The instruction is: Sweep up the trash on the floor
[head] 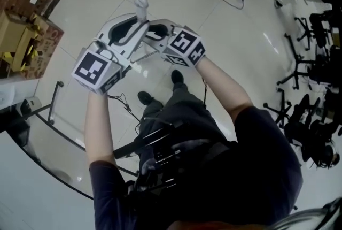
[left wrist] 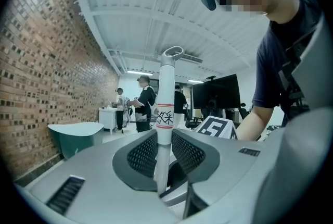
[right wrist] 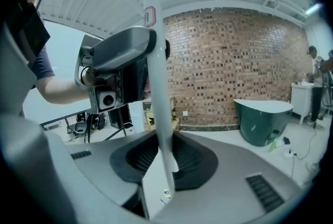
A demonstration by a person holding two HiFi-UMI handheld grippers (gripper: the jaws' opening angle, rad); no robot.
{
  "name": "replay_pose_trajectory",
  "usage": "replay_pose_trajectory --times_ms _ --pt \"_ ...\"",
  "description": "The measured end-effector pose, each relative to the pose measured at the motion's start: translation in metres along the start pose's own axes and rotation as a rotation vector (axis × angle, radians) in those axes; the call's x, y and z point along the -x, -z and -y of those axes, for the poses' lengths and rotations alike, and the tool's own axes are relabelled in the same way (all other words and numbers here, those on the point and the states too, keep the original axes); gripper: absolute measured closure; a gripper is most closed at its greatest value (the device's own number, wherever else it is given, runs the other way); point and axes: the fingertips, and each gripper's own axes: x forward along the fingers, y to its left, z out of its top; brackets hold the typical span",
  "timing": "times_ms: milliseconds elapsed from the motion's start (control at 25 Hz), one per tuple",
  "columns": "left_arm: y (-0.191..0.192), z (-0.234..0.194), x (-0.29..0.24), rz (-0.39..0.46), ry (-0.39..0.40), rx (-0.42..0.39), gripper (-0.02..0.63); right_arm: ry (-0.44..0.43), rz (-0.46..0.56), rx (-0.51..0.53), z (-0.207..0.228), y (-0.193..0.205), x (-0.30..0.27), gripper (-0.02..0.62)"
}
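A white broom handle [head: 140, 7] with a looped top stands upright between both grippers, raised in front of the person. My left gripper [head: 136, 31] is shut on the handle [left wrist: 165, 92] just below its red-banded label [left wrist: 165, 116], and its pads [left wrist: 143, 154] press on the shaft. My right gripper [head: 154, 30] is shut on the same handle [right wrist: 158, 103] a little lower, with the left gripper [right wrist: 117, 69] showing above it. The broom's head and any trash on the floor are out of sight.
A brick wall [right wrist: 234, 61] runs along one side, with a cardboard box [head: 24, 36] and a green tub [right wrist: 265, 121] by it. Office chairs [head: 315, 116] crowd the right. A black metal frame [head: 53, 111] stands at left. People [left wrist: 143, 106] stand at the far end.
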Motion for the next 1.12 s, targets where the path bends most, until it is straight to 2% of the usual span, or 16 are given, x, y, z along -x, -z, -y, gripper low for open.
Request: replay_pose_trajectory --times_ms 160,280,360,440,520,560,600,720,800,920,1120 --pt "-0.04 0.02 -0.024 0.083 0.046 -0.083 0.522 0.034 0.046 0.049 0.018 -0.028 0.035 0.489" --pt "-0.063 0.013 -0.046 0.147 0.075 -0.122 0.522 0.074 0.071 0.069 0.046 -0.046 0.044 0.489" --pt "-0.061 0.001 -0.047 0.146 0.085 -0.118 0.52 0.073 0.075 0.048 0.051 -0.046 0.032 0.491" --pt "-0.051 0.0 -0.051 0.109 0.093 -0.134 0.52 0.051 0.055 0.025 0.047 -0.038 0.03 0.491" --pt "-0.052 0.01 -0.079 0.109 0.125 -0.178 0.501 0.052 0.035 0.035 0.058 -0.029 0.051 0.491" --pt "-0.055 0.014 -0.098 0.122 0.144 -0.199 0.452 0.063 0.033 0.049 0.07 -0.026 0.064 0.491" --pt "-0.058 0.016 -0.116 0.135 0.16 -0.218 0.434 0.077 0.039 0.06 0.082 -0.023 0.075 0.491" --pt "-0.066 0.03 -0.139 0.15 0.2 -0.259 0.446 0.128 0.063 0.049 0.094 -0.018 0.101 0.491" --pt "-0.072 0.049 -0.143 0.151 0.245 -0.237 0.503 0.154 0.064 0.039 0.089 -0.017 0.121 0.491" --pt "-0.078 0.066 -0.157 0.167 0.298 -0.155 0.506 0.167 0.054 0.035 0.092 -0.015 0.147 0.491" --pt "-0.093 0.065 -0.194 0.195 0.336 -0.113 0.514 0.198 0.019 0.052 0.13 -0.02 0.174 0.491"
